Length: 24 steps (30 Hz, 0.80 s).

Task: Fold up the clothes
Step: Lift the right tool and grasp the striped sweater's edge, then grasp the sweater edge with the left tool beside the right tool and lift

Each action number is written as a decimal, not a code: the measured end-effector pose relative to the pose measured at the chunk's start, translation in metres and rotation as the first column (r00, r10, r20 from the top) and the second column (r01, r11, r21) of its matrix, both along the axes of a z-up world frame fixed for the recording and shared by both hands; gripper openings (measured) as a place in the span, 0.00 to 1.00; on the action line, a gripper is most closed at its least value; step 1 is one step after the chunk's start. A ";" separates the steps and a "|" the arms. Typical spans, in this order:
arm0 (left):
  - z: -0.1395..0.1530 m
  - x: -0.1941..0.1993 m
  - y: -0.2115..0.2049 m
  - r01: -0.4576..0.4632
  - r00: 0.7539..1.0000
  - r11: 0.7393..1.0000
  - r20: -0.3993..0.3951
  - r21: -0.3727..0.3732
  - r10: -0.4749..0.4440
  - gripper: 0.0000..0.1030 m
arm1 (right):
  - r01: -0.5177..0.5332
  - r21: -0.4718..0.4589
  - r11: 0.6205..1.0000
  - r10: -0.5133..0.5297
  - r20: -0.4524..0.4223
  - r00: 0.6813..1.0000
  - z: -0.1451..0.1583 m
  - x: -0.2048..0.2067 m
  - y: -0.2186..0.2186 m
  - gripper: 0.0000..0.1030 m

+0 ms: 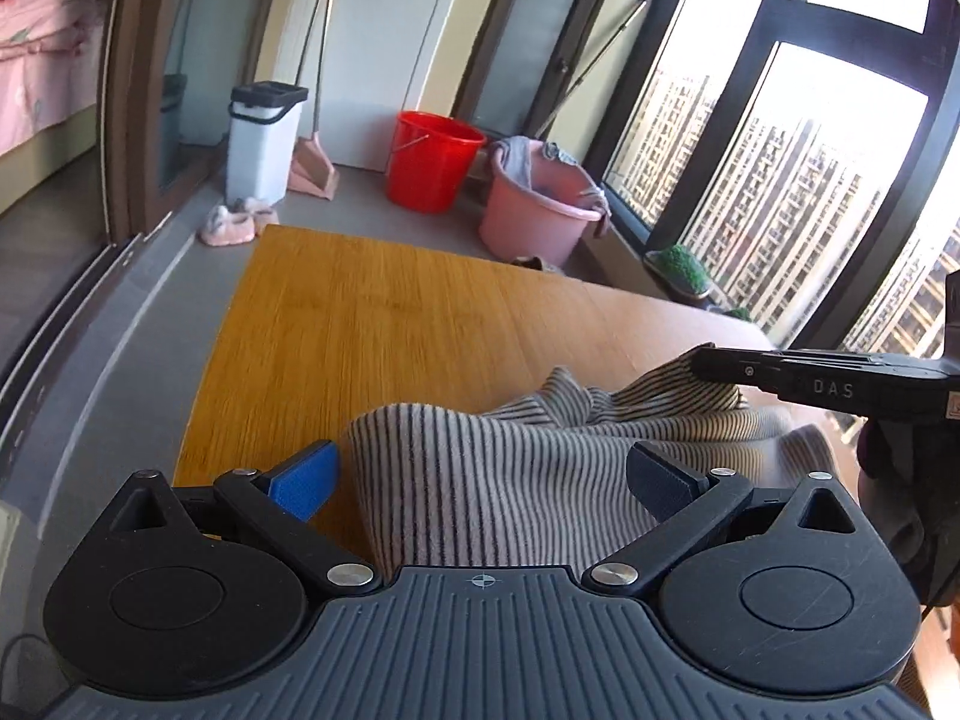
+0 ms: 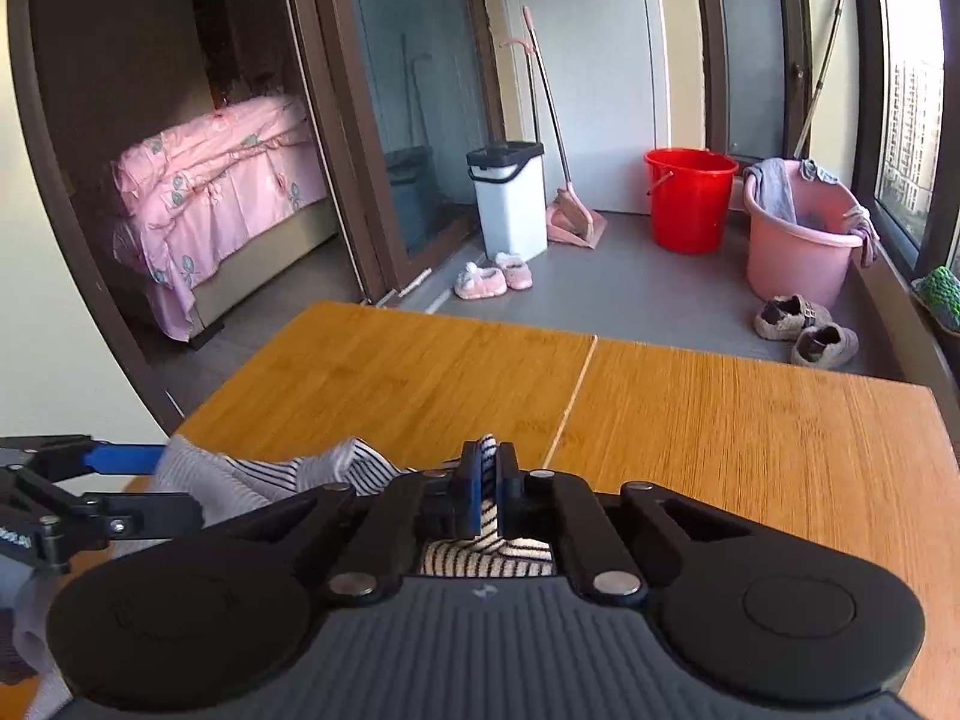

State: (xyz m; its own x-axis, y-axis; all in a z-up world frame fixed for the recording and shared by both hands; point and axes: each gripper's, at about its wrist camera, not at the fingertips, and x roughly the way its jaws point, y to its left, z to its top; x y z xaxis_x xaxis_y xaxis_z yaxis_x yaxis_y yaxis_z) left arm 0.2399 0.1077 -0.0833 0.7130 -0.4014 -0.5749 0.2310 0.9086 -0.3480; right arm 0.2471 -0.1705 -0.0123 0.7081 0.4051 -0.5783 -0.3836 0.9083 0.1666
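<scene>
A grey-and-white striped garment (image 1: pixel 510 468) lies crumpled on the near part of the wooden table (image 1: pixel 372 324). My left gripper (image 1: pixel 483 480) is open, its blue pad and dark pad spread wide over the cloth without pressing on it. My right gripper (image 2: pixel 489 468) is shut on a fold of the striped garment (image 2: pixel 489 540), which sticks up between its pads. In the left wrist view the right gripper (image 1: pixel 705 363) comes in from the right, pinching a raised corner of the cloth. The left gripper's fingers (image 2: pixel 120 459) show at the left edge of the right wrist view.
Beyond the table (image 2: pixel 720 408) on the grey floor stand a red bucket (image 2: pixel 690 198), a pink tub (image 2: pixel 801 240) with rags, a white bin (image 2: pixel 510 198), a dustpan and slippers (image 2: pixel 492 279). Windows run along the right; a bedroom doorway is at the left.
</scene>
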 end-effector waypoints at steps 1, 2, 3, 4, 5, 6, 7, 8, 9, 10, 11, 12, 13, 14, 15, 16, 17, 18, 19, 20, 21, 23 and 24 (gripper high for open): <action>0.003 -0.003 0.004 0.007 1.000 0.999 0.010 -0.035 -0.007 1.00 | -0.029 0.009 1.000 0.028 0.022 0.999 0.010 -0.012 -0.002 0.04; 0.005 -0.004 0.007 0.016 1.000 0.998 0.019 -0.068 -0.014 1.00 | -0.054 0.016 0.998 0.054 0.040 0.998 0.018 -0.023 -0.003 0.04; 0.007 -0.004 0.011 0.024 1.000 0.995 0.019 -0.097 -0.022 1.00 | -0.072 0.016 0.997 0.071 0.042 0.997 0.021 -0.034 -0.004 0.04; 0.006 -0.002 0.012 0.030 1.000 0.992 0.010 -0.122 -0.029 1.00 | -0.085 0.017 0.996 0.085 0.032 0.996 0.021 -0.044 -0.005 0.04; 0.005 -0.001 0.012 0.029 1.000 0.990 -0.006 -0.137 -0.030 1.00 | -0.098 0.017 0.995 0.098 0.022 0.995 0.021 -0.054 -0.006 0.04; 0.002 0.002 0.011 0.024 0.999 0.990 -0.023 -0.137 -0.028 1.00 | -0.106 0.017 0.994 0.106 0.009 0.994 0.018 -0.063 -0.007 0.04; -0.001 0.004 0.008 0.020 0.999 0.992 -0.037 -0.127 -0.025 1.00 | -0.105 0.015 0.994 0.105 -0.010 0.994 0.012 -0.069 -0.008 0.04; -0.005 0.007 0.004 0.016 0.998 0.994 -0.050 -0.111 -0.022 1.00 | -0.105 0.012 0.994 0.105 -0.028 0.994 0.006 -0.076 -0.009 0.04; -0.009 0.010 0.000 0.011 0.998 0.995 -0.067 -0.096 -0.017 1.00 | -0.101 0.014 0.995 0.101 -0.043 0.994 0.000 -0.080 -0.010 0.04; -0.013 0.012 -0.003 0.005 0.996 0.996 -0.085 -0.085 -0.013 1.00 | -0.092 0.020 0.996 0.093 -0.051 0.994 -0.004 -0.082 -0.012 0.04; -0.017 0.015 -0.006 0.000 0.995 0.997 -0.103 -0.083 -0.008 1.00 | -0.082 0.027 0.996 0.084 -0.060 0.995 -0.008 -0.083 -0.013 0.04; -0.020 0.016 -0.008 -0.004 0.993 0.997 -0.115 -0.079 -0.005 1.00 | -0.073 0.033 0.997 0.075 -0.068 0.995 -0.012 -0.085 -0.015 0.04; -0.020 0.016 -0.010 -0.003 0.994 0.997 -0.112 -0.075 -0.006 1.00 | -0.066 0.039 0.997 0.069 -0.072 0.995 -0.015 -0.086 -0.016 0.04; -0.021 0.015 -0.011 -0.002 0.994 0.997 -0.108 -0.071 -0.006 1.00 | -0.064 0.043 0.997 0.067 -0.070 0.995 -0.016 -0.087 -0.017 0.04; -0.021 0.014 -0.013 -0.001 0.994 0.998 -0.106 -0.068 -0.006 1.00 | -0.064 0.042 0.997 0.067 -0.067 0.996 -0.016 -0.086 -0.017 0.04; -0.021 0.014 -0.013 -0.001 0.994 0.997 -0.107 -0.071 -0.007 1.00 | -0.064 0.038 0.997 0.067 -0.063 0.996 -0.015 -0.086 -0.016 0.04; -0.021 0.014 -0.014 -0.001 0.994 0.997 -0.108 -0.073 -0.007 0.98 | -0.065 0.034 0.997 0.066 -0.059 0.996 -0.015 -0.086 -0.015 0.04; -0.021 0.014 -0.014 0.000 0.994 0.997 -0.109 -0.075 -0.008 0.94 | -0.063 0.031 0.998 0.065 -0.055 0.996 -0.015 -0.085 -0.015 0.04; -0.021 0.015 -0.014 -0.002 0.994 0.997 -0.110 -0.079 -0.007 0.91 | -0.060 0.029 0.998 0.061 -0.052 0.997 -0.016 -0.084 -0.015 0.04; -0.021 0.018 -0.013 -0.009 0.994 0.996 -0.112 -0.086 -0.001 0.84 | -0.053 0.027 0.998 0.054 -0.047 0.997 -0.016 -0.083 -0.015 0.04; -0.021 0.021 -0.012 -0.014 0.994 0.996 -0.112 -0.091 0.004 0.73 | -0.040 0.024 0.999 0.041 -0.039 0.998 -0.014 -0.080 -0.017 0.04; -0.017 0.025 -0.013 -0.019 0.995 0.996 -0.098 -0.085 0.011 0.50 | -0.014 0.020 1.000 0.014 -0.022 1.000 -0.010 -0.075 -0.020 0.04; -0.013 0.024 -0.013 -0.017 0.996 0.996 -0.086 -0.087 0.009 0.40 | -0.001 0.019 1.000 0.001 -0.014 1.000 -0.008 -0.073 -0.021 0.04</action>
State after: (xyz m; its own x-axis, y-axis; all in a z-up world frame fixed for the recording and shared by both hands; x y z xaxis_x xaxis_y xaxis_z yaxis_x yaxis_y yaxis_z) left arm 0.2638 0.0950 -0.0966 0.6681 -0.4438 -0.5972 0.1853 0.8766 -0.4442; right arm 0.1741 -0.1920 -0.0205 0.6999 0.4166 -0.5802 -0.3820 0.9047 0.1887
